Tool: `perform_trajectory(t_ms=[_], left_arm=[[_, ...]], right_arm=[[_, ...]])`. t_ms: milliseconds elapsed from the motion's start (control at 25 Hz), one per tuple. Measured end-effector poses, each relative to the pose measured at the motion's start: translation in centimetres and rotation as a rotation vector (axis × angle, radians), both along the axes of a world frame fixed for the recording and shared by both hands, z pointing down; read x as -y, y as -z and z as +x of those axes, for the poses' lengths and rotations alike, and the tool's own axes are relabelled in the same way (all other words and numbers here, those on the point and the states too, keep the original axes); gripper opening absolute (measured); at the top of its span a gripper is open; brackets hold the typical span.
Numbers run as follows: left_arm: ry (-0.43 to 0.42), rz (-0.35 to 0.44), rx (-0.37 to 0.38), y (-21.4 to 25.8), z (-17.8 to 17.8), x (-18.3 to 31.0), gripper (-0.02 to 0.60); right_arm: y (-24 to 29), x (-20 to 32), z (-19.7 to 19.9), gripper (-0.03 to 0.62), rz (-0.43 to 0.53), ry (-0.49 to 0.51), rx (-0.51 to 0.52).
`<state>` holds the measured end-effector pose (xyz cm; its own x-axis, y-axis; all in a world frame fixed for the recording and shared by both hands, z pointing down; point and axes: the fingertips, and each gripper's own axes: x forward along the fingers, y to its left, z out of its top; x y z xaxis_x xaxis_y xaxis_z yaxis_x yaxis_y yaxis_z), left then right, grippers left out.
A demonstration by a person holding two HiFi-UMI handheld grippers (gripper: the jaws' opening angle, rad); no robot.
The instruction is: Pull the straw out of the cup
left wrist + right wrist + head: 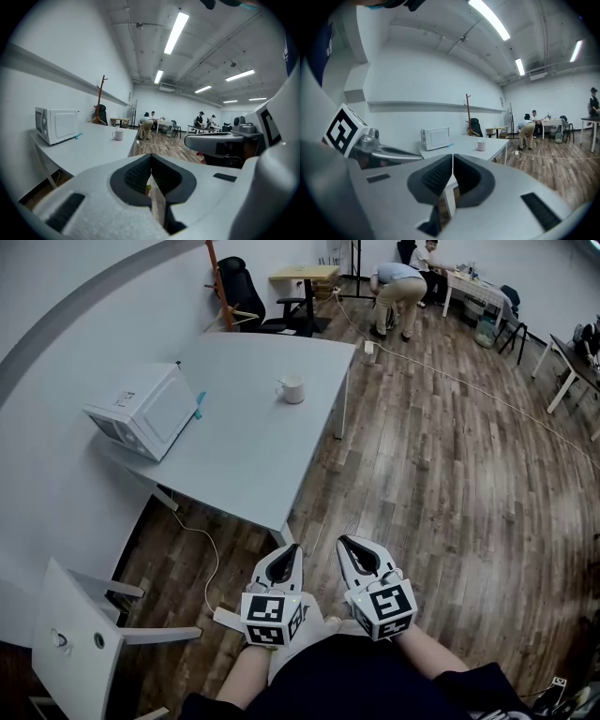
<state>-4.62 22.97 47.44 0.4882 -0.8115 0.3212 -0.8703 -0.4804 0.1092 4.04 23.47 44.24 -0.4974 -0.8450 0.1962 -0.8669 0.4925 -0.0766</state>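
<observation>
A white cup [293,389] stands on the grey table [253,446], well ahead of me, towards its far right side. In the left gripper view the cup [118,134] shows a thin straw [115,127] sticking up from it; in the right gripper view the cup [480,145] is small and far off. My left gripper [292,549] and right gripper [345,542] hang side by side close to my body, over the wooden floor short of the table's near corner. Both are shut with nothing between the jaws [151,157] [453,157].
A white microwave [141,411] sits at the table's left edge with a blue object [200,404] beside it. A white chair [80,638] stands at my lower left. A cable [469,390] runs across the floor. People [398,296] work at desks at the far end.
</observation>
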Motion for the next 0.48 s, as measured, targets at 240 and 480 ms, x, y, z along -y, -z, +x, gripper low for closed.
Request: perform_trajectory(t_ms=[240,480], left_arm=[[0.011,-0.008,-0.003,-0.21,0.05,-0.36,0.020],[0.020,-0.014,-0.001,-0.38,-0.36,0.06,0.020]], right_arm=[[-0.07,0.07,0.42,0.031,0.001,-0.013,-0.002],[-0.31,0.53,0.31,0.031,-0.002,-0.017,0.014]])
